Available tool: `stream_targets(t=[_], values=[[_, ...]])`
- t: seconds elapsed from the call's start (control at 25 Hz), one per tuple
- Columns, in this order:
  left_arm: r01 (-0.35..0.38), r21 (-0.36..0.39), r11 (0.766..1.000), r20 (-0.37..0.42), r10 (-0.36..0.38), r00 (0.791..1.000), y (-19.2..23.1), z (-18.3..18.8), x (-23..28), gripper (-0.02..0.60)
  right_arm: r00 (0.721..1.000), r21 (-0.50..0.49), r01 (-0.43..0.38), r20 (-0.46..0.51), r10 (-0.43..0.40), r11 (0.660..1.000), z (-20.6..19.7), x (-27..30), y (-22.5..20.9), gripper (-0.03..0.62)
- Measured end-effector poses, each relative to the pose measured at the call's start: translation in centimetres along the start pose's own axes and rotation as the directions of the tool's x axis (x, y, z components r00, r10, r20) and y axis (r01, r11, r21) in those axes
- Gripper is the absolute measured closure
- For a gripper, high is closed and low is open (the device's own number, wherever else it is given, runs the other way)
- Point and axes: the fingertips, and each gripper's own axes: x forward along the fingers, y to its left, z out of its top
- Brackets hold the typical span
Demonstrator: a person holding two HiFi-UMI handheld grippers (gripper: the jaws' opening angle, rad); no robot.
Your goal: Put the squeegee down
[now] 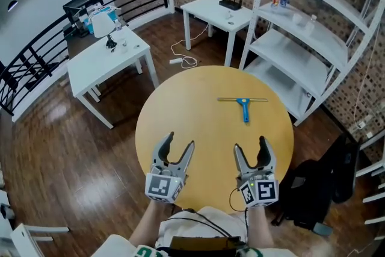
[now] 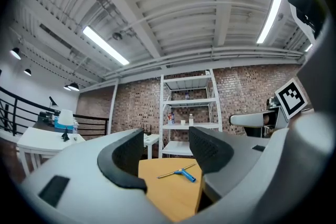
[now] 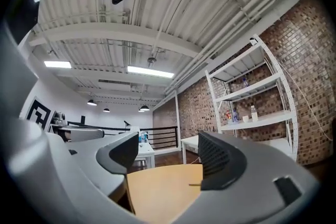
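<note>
We find the squeegee [image 1: 243, 105] lying flat on the round wooden table [image 1: 180, 111], on its far right part. Its blue handle points toward the near edge and its pale blade runs crosswise. Nothing touches it.

We note the left gripper [image 1: 178, 140] over the table's near edge, left of centre, jaws apart with nothing between them. The left gripper view shows only the tabletop and the squeegee [image 2: 181, 171] well beyond the pads.

The right gripper [image 1: 249, 142] hangs over the table's near edge, right of centre, well apart from the squeegee. Its jaws also stand apart and empty, as the right gripper view confirms.

A white shelving unit [image 1: 313, 39] stands beyond the table's right side. A white desk [image 1: 105, 57] stands off the table's left, a smaller white table [image 1: 210, 9] behind it, and a black bag [image 1: 313, 189] on the floor beside its near right.
</note>
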Motion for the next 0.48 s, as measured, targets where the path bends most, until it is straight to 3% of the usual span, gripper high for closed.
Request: stream_targets(t=[0.36, 0.48], values=[[0.010, 0.007, 1.000, 0.008, -0.010, 1.000, -0.3, 0.3, -1.2, 0.316, 0.999, -0.038, -0.039, -0.007, 0.039, 0.999, -0.2, 0.1, 2.2, 0.220], [0.016, -0.033, 0.999, 0.005, -0.016, 1.000, -1.0, 1.2, -1.3, 0.316, 0.999, -0.045, -0.051, -0.011, 0.051, 0.998, -0.4, 0.1, 2.8, 0.220]])
